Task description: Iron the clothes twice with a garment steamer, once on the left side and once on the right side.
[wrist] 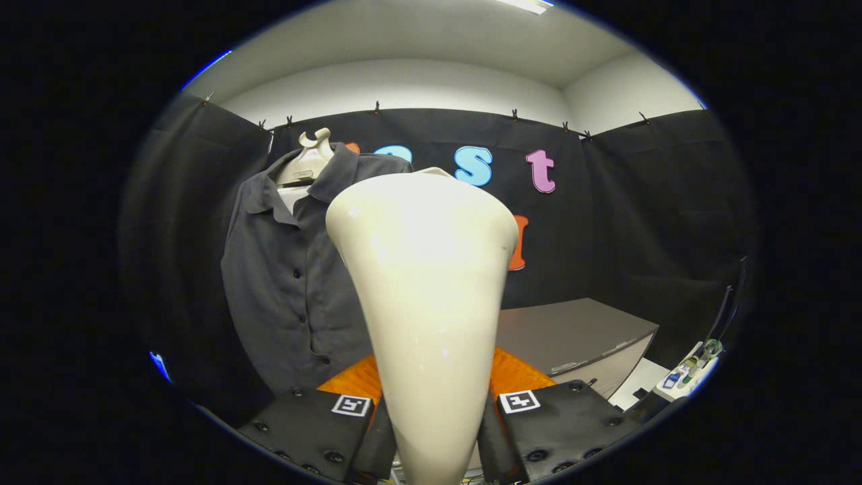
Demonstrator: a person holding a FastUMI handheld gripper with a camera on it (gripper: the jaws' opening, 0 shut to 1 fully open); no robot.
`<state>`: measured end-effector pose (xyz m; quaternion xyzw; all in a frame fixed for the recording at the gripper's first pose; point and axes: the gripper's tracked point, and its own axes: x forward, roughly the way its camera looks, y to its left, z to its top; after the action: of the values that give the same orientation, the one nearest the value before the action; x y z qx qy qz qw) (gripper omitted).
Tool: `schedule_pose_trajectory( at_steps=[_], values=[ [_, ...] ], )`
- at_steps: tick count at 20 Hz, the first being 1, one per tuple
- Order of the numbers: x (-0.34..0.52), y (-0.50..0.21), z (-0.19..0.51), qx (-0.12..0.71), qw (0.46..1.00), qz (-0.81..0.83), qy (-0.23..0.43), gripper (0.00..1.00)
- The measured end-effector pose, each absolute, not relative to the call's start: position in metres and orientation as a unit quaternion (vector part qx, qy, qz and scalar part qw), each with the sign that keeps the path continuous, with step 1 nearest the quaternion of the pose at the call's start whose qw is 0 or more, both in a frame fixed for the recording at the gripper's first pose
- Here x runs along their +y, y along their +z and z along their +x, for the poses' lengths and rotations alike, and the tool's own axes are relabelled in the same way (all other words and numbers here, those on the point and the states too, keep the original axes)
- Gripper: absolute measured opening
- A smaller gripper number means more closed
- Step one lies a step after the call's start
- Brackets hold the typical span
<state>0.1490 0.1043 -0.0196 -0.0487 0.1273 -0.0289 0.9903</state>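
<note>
Steamer gripped, shirt ahead and to the left.

I have the gripper (436, 421) clamped on the cream steamer (427, 283) — both fingers press its narrow handle, and its wide head rises straight in front of me. Beyond it, slightly left, the dark grey shirt (289, 283) hangs buttoned on a pale mannequin (306, 165) — apart from the steamer. A grey table (572, 330) sits further right.

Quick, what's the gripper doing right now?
Hand-held gripper: closed on the cream garment steamer, one finger on each side of its handle.
</note>
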Motion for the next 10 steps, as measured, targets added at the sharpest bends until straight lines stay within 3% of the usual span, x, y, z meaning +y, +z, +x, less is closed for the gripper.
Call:
schedule_pose_trajectory(
  at_steps=[10],
  values=[
    [0.071, -0.03, 0.148, 0.135, 0.989, -0.053, -0.009, 0.55]
  ],
)
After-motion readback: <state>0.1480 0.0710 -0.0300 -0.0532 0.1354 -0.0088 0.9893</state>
